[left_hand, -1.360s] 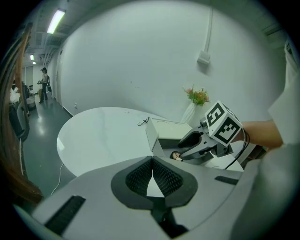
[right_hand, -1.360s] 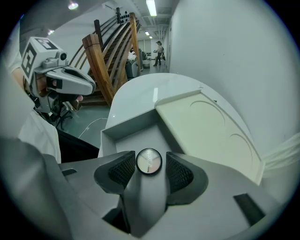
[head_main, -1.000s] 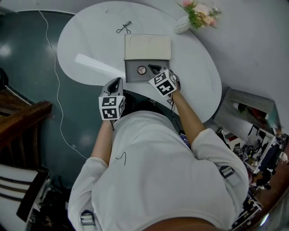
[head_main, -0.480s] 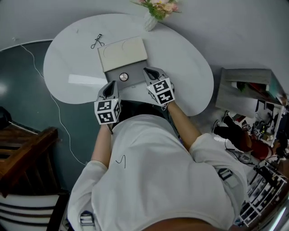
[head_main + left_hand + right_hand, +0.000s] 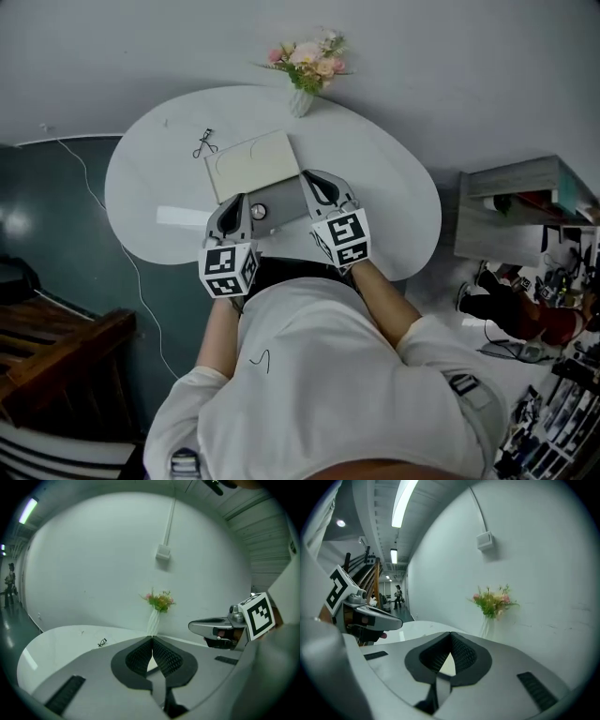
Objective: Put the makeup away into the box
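Hovering both grippers over the near rim of the table [image 5: 394,178], at the centre of the head view, with nothing gripped. Left gripper [image 5: 235,201] pinched fully closed, ribbed pads [image 5: 140,657] meeting on bare air; right gripper [image 5: 316,178] likewise closed, tips touching, nothing between them. Probably between pickups, hence the empty, closed jaws. Box [image 5: 251,164] lying open just above the grippers in the frame, cream lid tipped back toward the vase of flowers [image 5: 301,98], grey tray turned toward the person, so left ready to take more. Round compact [image 5: 259,212] already resting in that tray, between the two grippers. Eyelash curler [image 5: 204,143] lying out on the table at upper left of the box, near its far corner but apart from it; seemingly the piece yet to be put away. Forearms reaching up the frame from the torso at the bottom, elbows bent, marker cubes facing the camera, right gripper a little higher in the frame than the left. Aimed only slightly downward, judging by both gripper views, with wall and vase filling them rather than the tabletop.
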